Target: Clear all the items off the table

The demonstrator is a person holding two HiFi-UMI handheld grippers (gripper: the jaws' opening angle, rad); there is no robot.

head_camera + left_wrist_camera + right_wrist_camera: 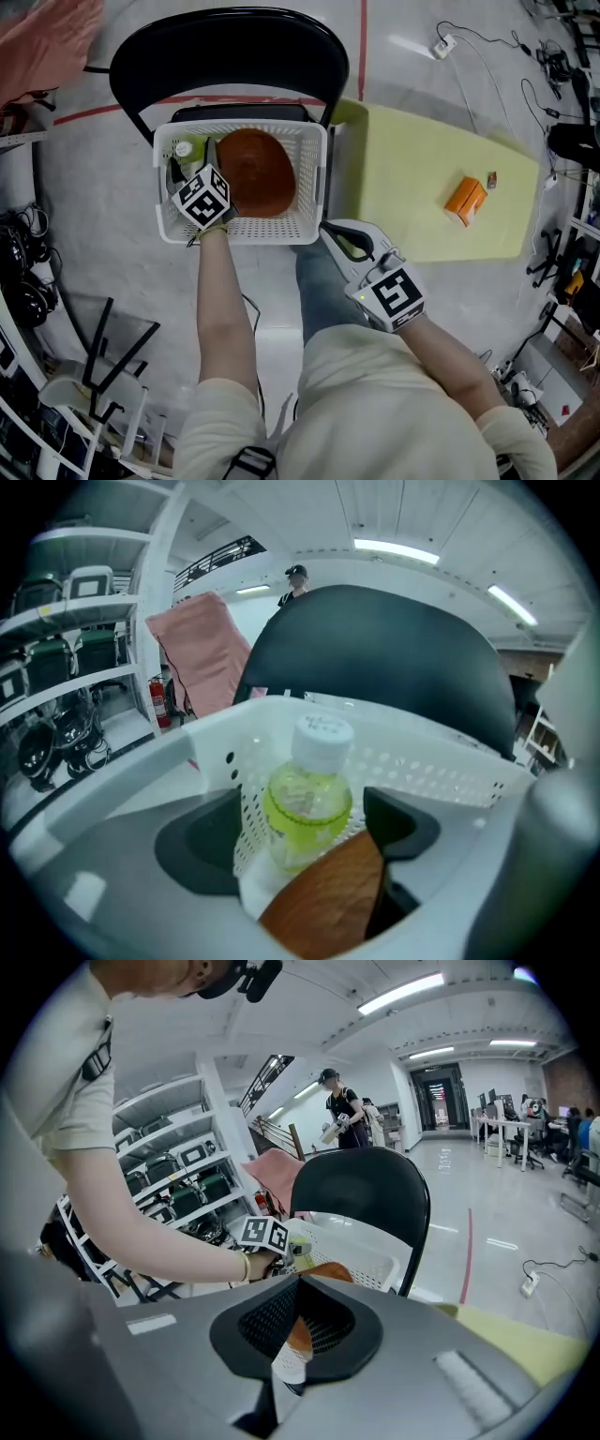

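A white basket (311,131) stands on a black chair (230,42). Inside it lie a brown wooden bowl (258,171) and, in the left corner, a small bottle of yellow-green drink with a white cap (309,794). My left gripper (192,167) hangs over that corner, open; the bottle stands upright between its jaws (305,841) with a gap on each side. My right gripper (330,227) is shut and empty by the basket's near right corner. On the pale green table (403,178) remain an orange box (466,200) and a small brown item (491,179).
The table's edge runs next to the basket's right side. Shelves with gear (28,281) and chair frames (103,366) crowd the left. Cables (469,37) lie on the floor beyond the table. A person (339,1110) stands far off in the right gripper view.
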